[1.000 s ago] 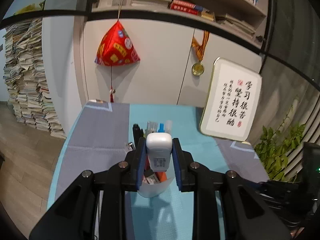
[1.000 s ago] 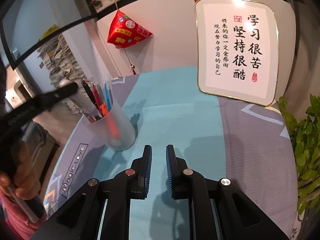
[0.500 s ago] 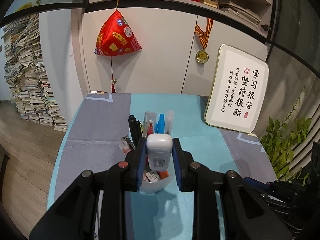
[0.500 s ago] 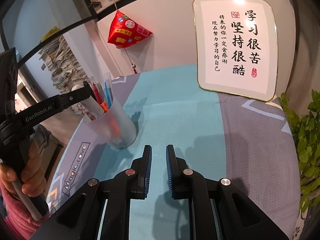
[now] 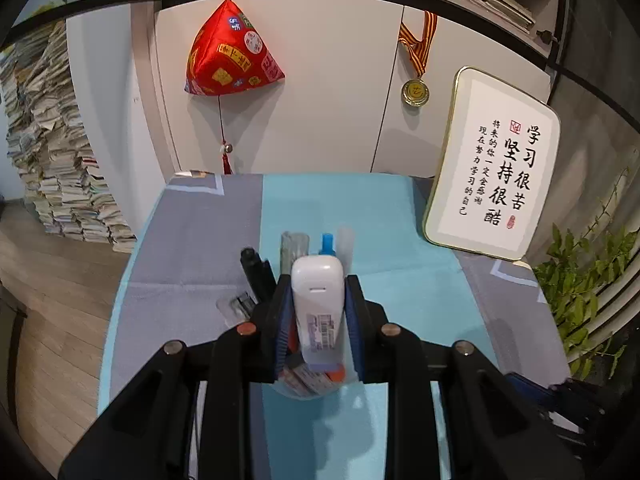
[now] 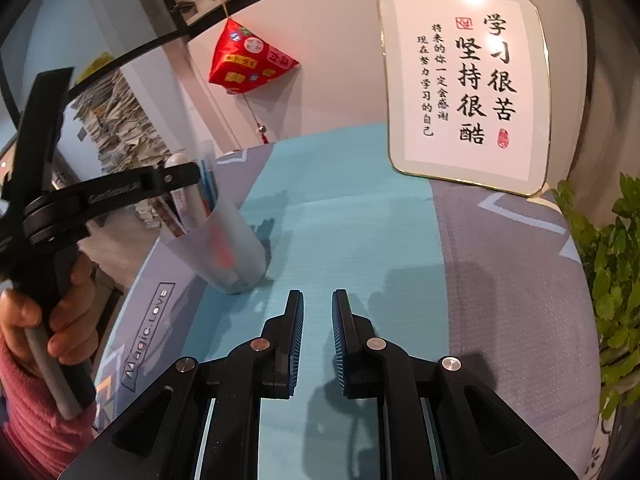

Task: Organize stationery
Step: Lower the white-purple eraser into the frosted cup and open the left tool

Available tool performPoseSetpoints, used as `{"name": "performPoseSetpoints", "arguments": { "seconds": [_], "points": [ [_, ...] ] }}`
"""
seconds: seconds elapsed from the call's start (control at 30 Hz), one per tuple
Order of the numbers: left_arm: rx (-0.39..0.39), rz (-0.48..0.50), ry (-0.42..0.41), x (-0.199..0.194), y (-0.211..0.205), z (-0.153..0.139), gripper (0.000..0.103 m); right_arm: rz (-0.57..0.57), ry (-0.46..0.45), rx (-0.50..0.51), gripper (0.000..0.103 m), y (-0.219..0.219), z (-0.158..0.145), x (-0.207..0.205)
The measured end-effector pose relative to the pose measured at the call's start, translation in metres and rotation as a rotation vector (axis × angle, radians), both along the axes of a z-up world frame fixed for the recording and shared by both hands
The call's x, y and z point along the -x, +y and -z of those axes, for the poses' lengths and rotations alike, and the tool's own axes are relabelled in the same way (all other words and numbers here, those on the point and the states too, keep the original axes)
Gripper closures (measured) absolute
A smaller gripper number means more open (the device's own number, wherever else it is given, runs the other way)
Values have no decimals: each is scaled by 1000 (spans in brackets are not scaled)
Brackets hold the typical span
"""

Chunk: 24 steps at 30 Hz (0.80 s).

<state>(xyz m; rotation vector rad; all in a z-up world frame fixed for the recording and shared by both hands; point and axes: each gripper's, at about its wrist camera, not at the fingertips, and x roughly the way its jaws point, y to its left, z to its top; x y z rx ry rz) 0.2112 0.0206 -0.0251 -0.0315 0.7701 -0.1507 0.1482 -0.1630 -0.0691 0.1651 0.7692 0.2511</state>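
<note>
White smooth plastic, the small rounded correction-tape case (image 5: 318, 312) sits clenched at its flat sides in my left gripper (image 5: 318, 320), just above the frosted translucent pen cup (image 6: 224, 248). It looks light, stiff and slippery; my right gripper (image 6: 317, 344) idles closed, empty.

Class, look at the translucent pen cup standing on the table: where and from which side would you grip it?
Grip the pen cup low on its wall, coming level from the open table side. The pens and left gripper crowd its mouth, so the top is blocked.
</note>
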Motion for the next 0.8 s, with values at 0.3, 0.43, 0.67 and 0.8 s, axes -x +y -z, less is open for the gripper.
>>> {"name": "performPoseSetpoints", "arguments": {
  "seconds": [0.3,0.43,0.67,0.8],
  "points": [
    [-39,-12,-98,25,5,-11,68,-4,-8,26,89,4,-1,0],
    [-32,-20,-119,32,13,-15,66,-8,-11,38,89,8,-3,2],
    [-3,-33,-135,52,24,-15,64,-14,-40,68,89,18,-12,12],
    [-34,-35,-190,67,22,-19,51,-15,-70,97,88,25,-20,20]
  ]
}}
